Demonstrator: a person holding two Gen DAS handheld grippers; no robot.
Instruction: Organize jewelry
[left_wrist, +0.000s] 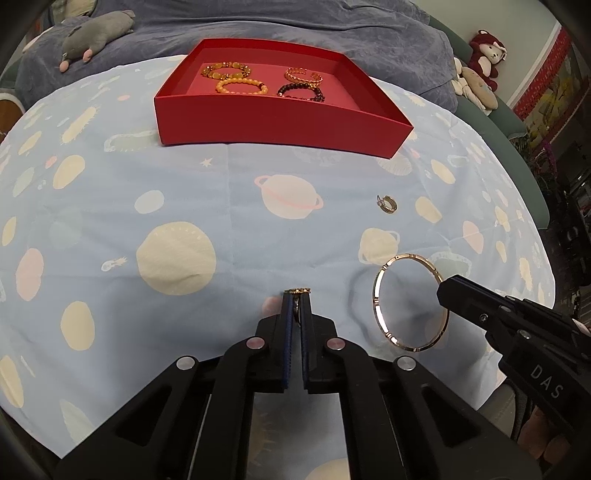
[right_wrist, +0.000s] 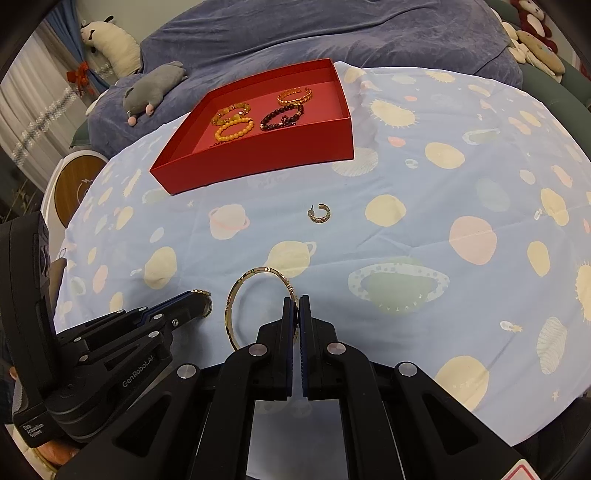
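Pale blue cloth printed with planets (left_wrist: 229, 206) covers a round table, and beyond its far edge lie a dusky blue blanket (left_wrist: 295, 26) and a grey plush mouse (left_wrist: 94, 37). More soft toys (left_wrist: 480, 70) sit off past the far right edge.

Near the far edge stands a shallow red box (left_wrist: 280, 122), open on top. Four bracelets lie in it: an amber-and-gold beaded one (left_wrist: 225, 70) at the back left, a yellow beaded one (left_wrist: 240, 86) just in front of it and touching it, a gold chain cuff (left_wrist: 303, 75) at the back right, and a dark beaded one (left_wrist: 301, 91) in front of that.

Out on the cloth, between the box and the near edge, a small gold hoop earring (right_wrist: 320, 213) lies by itself, its post pointing toward the left side of the table, well apart from everything else.

At the near edge, the left gripper (left_wrist: 296, 295) has its jaws pressed together on a small gold ring-like piece (left_wrist: 297, 291), which stands on edge above the tips. Just beside it, the right gripper (right_wrist: 296, 301) is clamped on the rim of a thin gold bangle (right_wrist: 255, 306). That bangle stands tilted up off the cloth, its open face toward the left gripper, its long axis running from near edge to far.
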